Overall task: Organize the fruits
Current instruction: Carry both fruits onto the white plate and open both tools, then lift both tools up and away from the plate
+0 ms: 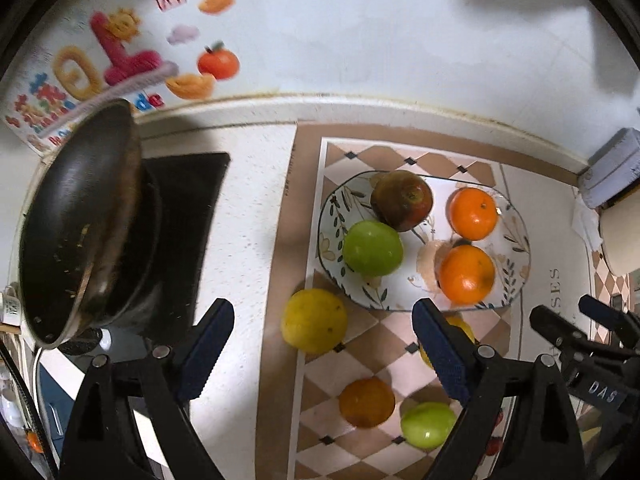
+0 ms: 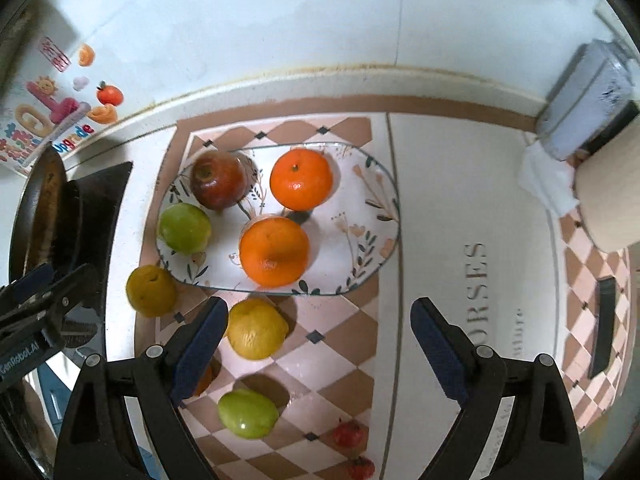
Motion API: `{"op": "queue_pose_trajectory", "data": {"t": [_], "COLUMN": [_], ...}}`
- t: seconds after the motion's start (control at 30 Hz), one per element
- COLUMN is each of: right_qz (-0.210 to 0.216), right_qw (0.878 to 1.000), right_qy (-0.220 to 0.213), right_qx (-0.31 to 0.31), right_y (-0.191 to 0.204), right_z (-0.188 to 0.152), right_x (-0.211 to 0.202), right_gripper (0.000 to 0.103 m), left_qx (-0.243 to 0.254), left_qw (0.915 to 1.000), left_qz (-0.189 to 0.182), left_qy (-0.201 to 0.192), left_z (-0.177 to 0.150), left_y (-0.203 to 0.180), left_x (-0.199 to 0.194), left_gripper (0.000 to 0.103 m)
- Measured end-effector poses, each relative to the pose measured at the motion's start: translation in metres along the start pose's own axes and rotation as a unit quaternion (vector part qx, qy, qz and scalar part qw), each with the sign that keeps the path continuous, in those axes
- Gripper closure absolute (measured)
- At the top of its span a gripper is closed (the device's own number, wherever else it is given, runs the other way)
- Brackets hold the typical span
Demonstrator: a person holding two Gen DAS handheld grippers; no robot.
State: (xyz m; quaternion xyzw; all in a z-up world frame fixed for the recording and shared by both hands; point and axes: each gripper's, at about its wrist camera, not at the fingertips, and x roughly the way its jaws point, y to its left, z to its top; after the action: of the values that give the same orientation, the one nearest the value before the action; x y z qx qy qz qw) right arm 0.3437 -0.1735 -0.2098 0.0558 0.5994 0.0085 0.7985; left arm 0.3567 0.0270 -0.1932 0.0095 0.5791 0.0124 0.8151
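Observation:
A floral glass plate (image 1: 516,276) (image 2: 372,196) on the checked mat holds a red apple (image 1: 402,200) (image 2: 218,185), a green apple (image 1: 372,248) (image 2: 185,228) and two oranges (image 1: 473,213) (image 2: 301,179), (image 1: 466,274) (image 2: 274,251). Loose on the mat are two lemons (image 1: 314,321) (image 2: 256,328), (image 2: 151,290), an orange (image 1: 367,402), a green apple (image 1: 428,425) (image 2: 247,413) and two small red fruits (image 2: 349,434). My left gripper (image 1: 324,350) is open and empty above the loose fruit. My right gripper (image 2: 320,346) is open and empty, its left finger beside a lemon.
A black frying pan (image 1: 76,220) (image 2: 40,208) sits tilted on the stove at the left. A grey box (image 1: 612,168) (image 2: 580,108) and a beige container (image 2: 612,200) stand at the right by the wall. The right gripper's body shows in the left wrist view (image 1: 592,344).

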Motion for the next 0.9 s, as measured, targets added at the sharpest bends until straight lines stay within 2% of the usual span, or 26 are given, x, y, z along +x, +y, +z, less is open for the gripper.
{"op": "queue_pose_trajectory", "data": {"t": [0.37,0.67,0.9], "right_qz": [-0.013,-0.025,-0.023], "right_qw": [0.998,0.994,0.991], "right_qy": [-0.064,-0.109,-0.131], "right_qx": [0.006,0.002,0.000], "right_y": [0.002,0.012,0.021], "right_z": [-0.044,-0.078,-0.091], "right_x": [-0.084,-0.137,-0.164], "right_gripper": [0.008,0.008,0.008], "left_qx": [0.015,0.025,0.026], "left_qw": [0.9975,0.9932,0.9896], "left_qz": [-0.007,-0.009,-0.009], "left_qy": [-0.068,-0.113,-0.141], "left_z": [-0.040,-0.069,-0.081], "left_y": [-0.003,-0.001,0.004], "left_x": [-0.071,-0.118,-0.142], "left_gripper": [0.012,0.012,0.012]}}
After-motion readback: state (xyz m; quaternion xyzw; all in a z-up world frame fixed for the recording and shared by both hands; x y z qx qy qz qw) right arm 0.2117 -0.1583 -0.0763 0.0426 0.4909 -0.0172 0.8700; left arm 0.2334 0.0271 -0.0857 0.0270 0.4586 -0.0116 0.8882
